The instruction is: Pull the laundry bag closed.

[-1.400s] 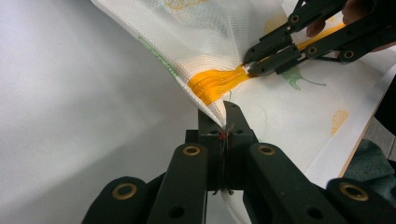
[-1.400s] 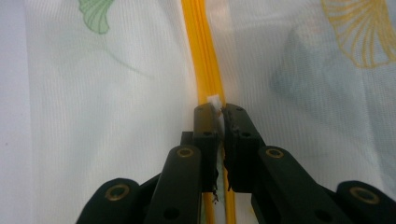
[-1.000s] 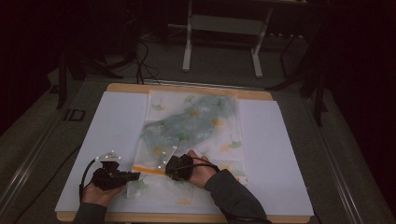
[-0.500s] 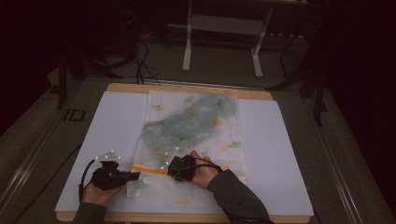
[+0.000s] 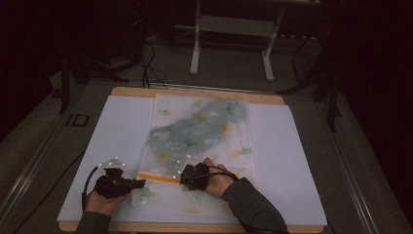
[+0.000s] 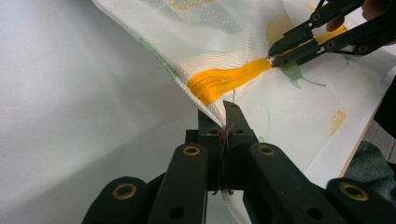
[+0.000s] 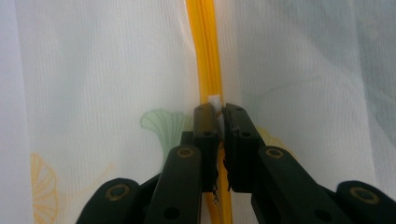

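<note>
Mesh laundry bag lies flat on the white sheet covering the bench, leaf print on the fabric, a grey-green garment showing through the upper part. Orange zipper runs across the near end of the bag.

Left gripper clenched on the bag's corner fabric at the zipper's left end; cloth pulled up into a peak between its jaws.

Right gripper clenched on the small white zipper pull, sitting on the orange zipper tape, partway along the bag's near end.
</note>
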A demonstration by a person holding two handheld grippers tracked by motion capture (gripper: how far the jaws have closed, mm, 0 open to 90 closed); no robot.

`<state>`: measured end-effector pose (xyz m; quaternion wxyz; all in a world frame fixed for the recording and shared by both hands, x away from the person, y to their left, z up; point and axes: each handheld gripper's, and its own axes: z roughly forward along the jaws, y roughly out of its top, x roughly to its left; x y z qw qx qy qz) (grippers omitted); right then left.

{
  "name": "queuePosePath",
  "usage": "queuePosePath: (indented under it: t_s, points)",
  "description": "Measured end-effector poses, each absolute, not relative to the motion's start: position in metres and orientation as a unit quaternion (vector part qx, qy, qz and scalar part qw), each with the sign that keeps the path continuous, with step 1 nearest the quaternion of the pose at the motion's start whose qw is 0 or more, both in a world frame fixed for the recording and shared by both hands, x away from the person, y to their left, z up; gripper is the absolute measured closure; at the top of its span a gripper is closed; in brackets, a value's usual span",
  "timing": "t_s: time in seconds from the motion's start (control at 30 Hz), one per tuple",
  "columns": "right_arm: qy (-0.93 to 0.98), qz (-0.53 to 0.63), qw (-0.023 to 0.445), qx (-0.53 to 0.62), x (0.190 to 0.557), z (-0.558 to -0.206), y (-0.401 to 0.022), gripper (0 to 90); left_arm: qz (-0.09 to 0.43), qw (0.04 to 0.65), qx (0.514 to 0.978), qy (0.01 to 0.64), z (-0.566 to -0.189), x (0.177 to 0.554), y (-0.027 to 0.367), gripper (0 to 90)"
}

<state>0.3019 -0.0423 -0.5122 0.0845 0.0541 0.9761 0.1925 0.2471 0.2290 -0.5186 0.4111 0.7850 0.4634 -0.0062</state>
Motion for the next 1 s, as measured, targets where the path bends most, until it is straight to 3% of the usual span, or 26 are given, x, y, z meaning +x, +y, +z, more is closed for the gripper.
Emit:
queuePosePath:
  t_s: [1.0]
  points:
    - [0.978, 0.175, 0.087, 0.067, 0.302, -0.511, -0.068, 84.3, -0.004, 0.412, 0.784, 0.465, -0.518, 0.247, 0.230, 88.6]
